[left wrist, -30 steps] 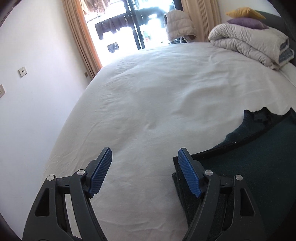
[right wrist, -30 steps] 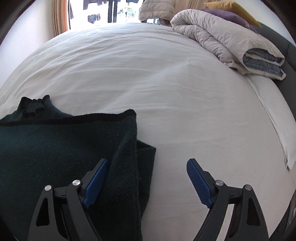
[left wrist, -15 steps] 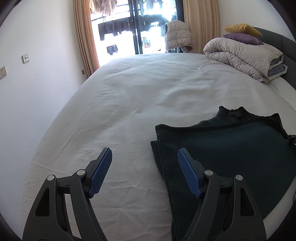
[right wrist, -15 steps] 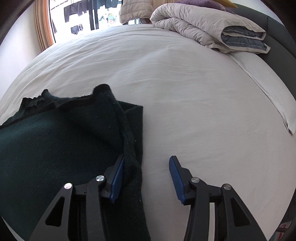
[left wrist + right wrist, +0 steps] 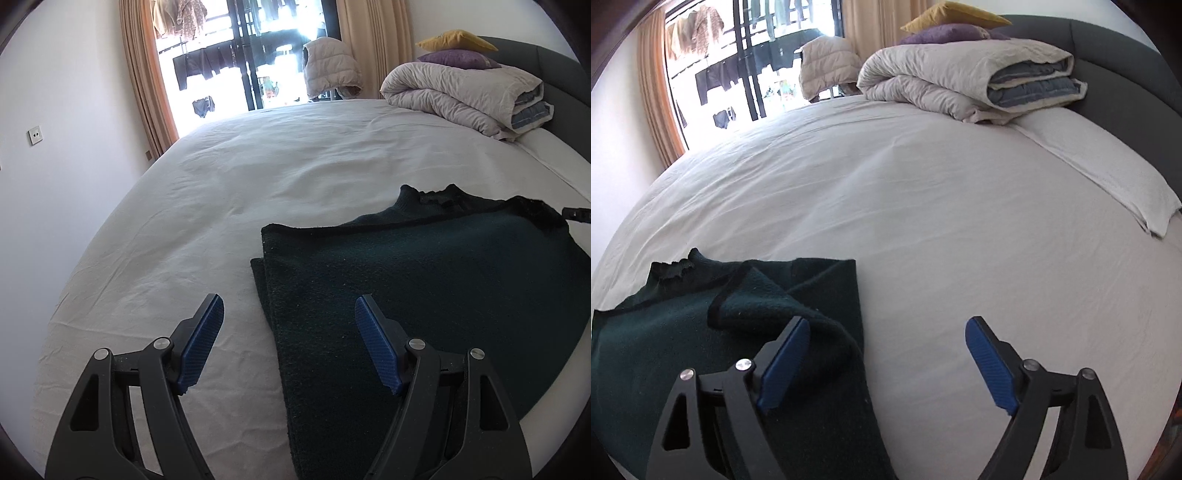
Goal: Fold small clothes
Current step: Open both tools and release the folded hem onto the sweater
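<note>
A dark green knitted sweater lies flat on the white bed sheet, collar toward the far side. Its left side is folded in, a doubled edge. My left gripper hovers open over that edge: one finger is above the sheet, the other above the knit. In the right wrist view the sweater fills the lower left, with a rumpled flap at its right side. My right gripper has its jaws opening. The flap rests against the left fingertip and nothing is pinched.
A rolled grey duvet with purple and yellow pillows sits by the dark headboard. A folded white cloth lies along the bed's right side. A puffer vest, curtains and a window stand beyond the bed. A wall is on the left.
The left gripper drew back, bringing the sweater's folded left edge between its jaws. The right gripper narrowed beside a raised fold of sweater, then spread wide, leaving the flap rumpled.
</note>
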### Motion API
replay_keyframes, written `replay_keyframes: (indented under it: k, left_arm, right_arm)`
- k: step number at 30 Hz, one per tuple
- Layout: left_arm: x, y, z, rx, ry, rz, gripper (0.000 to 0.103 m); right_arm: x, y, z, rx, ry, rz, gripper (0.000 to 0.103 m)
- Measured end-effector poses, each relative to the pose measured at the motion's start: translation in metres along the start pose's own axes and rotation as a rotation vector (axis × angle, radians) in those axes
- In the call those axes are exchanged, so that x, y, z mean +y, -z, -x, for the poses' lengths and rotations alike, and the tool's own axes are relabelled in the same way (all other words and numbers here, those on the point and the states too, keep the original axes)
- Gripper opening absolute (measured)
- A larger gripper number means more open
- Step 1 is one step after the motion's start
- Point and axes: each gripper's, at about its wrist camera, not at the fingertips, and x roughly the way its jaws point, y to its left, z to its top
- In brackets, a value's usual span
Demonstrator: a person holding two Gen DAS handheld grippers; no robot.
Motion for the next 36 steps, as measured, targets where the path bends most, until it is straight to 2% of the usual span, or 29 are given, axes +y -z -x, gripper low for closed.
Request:
replay_keyframes:
  k: [2, 4, 8, 12, 13, 16, 18, 20, 22, 26, 29, 32, 33, 36]
  left_arm:
    - [-0.007, 0.0, -0.01, 0.027, -0.006, -0.026, 0.073]
    - [-0.01, 0.003, -0.024, 0.068, -0.029, -0.05, 0.073]
    - [-0.004, 0.009, -0.035, 0.091, -0.016, -0.017, 0.073]
    - [0.002, 0.008, -0.035, 0.076, -0.024, 0.004, 0.073]
    - [0.003, 0.008, -0.034, 0.067, -0.03, 0.013, 0.073]
    - [0.007, 0.004, -0.026, 0.036, -0.031, 0.051, 0.073]
    - [0.01, 0.004, -0.018, 0.022, -0.05, 0.071, 0.073]
    - [0.017, 0.006, -0.009, 0.011, -0.04, 0.112, 0.073]
    - [0.026, 0.012, -0.002, 0.018, -0.02, 0.159, 0.073]
    - [0.048, 0.024, 0.008, 0.047, 0.051, 0.263, 0.073]
    - [0.059, 0.029, 0.008, 0.073, 0.121, 0.317, 0.073]
    - [0.061, 0.018, 0.003, 0.068, 0.112, 0.277, 0.073]
    - [0.061, 0.01, -0.002, 0.072, 0.109, 0.254, 0.074]
    - [0.059, -0.012, -0.031, 0.136, 0.118, 0.186, 0.075]
  right_arm:
    - [0.009, -0.01, -0.011, -0.004, 0.014, 0.052, 0.088]
    - [0.007, -0.023, -0.033, 0.031, 0.055, 0.042, 0.087]
    - [-0.04, -0.038, -0.058, 0.124, 0.107, -0.205, 0.08]
    - [-0.067, -0.032, -0.038, 0.078, 0.144, -0.296, 0.079]
    - [-0.068, -0.03, -0.03, 0.07, 0.123, -0.298, 0.079]
    - [-0.044, -0.026, -0.006, 0.043, -0.087, -0.227, 0.077]
    - [-0.017, -0.02, 0.008, 0.033, -0.132, -0.113, 0.077]
    - [-0.004, -0.009, 0.018, 0.025, -0.164, -0.06, 0.077]
    - [-0.004, 0.001, 0.016, 0.072, -0.167, -0.051, 0.077]
    - [-0.019, 0.02, 0.016, 0.119, -0.083, -0.052, 0.077]
    - [-0.031, 0.032, 0.007, 0.202, -0.127, -0.091, 0.077]
    - [-0.025, 0.047, 0.007, 0.225, -0.175, -0.066, 0.077]
    - [-0.022, 0.051, 0.008, 0.222, -0.177, -0.053, 0.074]
    - [-0.022, 0.055, 0.009, 0.206, -0.18, -0.059, 0.072]
